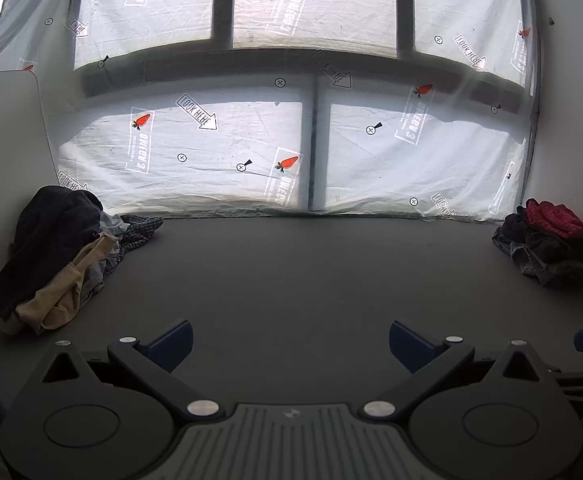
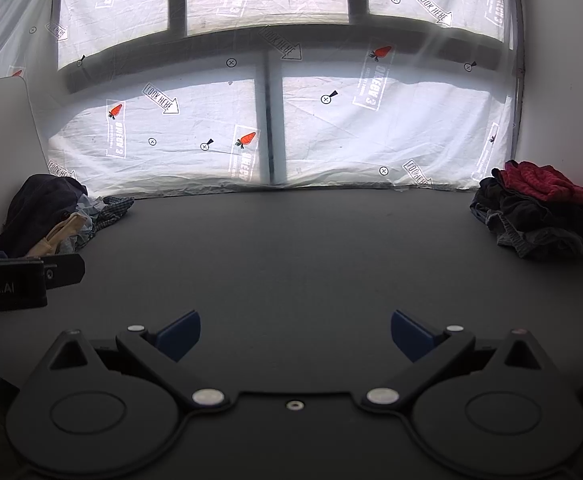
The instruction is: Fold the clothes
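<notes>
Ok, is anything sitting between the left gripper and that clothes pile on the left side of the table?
Nothing visible. The left gripper is open and empty, and only bare dark table lies between it and the left clothes pile. The right clothes pile lies far off.

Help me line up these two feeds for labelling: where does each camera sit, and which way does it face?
Left wrist: on the left hand-held gripper, facing forward over the dark table toward the covered window; its own open fingers show, plus a corner of the other gripper at right.
Right wrist: on the right hand-held gripper, same heading; open fingers, with the left gripper's body at left.
Shared: table, window, left clothes pile, right clothes pile.
</notes>
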Demonstrator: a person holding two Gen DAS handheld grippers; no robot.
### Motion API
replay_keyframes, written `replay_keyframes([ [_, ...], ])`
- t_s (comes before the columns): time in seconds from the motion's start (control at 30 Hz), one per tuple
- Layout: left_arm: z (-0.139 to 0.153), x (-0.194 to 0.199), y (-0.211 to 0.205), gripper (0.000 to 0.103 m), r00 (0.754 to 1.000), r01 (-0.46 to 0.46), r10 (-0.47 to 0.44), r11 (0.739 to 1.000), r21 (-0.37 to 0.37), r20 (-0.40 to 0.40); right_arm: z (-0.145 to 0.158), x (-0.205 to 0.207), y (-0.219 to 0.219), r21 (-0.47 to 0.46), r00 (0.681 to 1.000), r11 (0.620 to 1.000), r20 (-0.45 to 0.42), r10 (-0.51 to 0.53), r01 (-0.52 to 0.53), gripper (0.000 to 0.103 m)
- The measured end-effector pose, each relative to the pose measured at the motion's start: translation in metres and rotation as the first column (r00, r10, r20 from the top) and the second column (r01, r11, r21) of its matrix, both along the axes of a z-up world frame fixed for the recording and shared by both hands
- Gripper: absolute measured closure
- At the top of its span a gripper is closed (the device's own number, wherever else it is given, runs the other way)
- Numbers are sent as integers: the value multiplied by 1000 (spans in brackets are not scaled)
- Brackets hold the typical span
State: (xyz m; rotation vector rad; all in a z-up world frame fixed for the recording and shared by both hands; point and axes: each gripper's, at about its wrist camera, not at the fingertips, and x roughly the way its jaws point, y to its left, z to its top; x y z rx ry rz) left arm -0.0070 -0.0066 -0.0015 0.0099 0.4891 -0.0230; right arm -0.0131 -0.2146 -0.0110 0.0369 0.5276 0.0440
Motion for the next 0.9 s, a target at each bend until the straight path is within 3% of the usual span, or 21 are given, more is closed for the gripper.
replay_keyframes([
  [0.9,-3,0,1,0,1000,-8,8,1000,-2,-25,-7,1,-4,4,1000,1000,-8,2,-2,0],
])
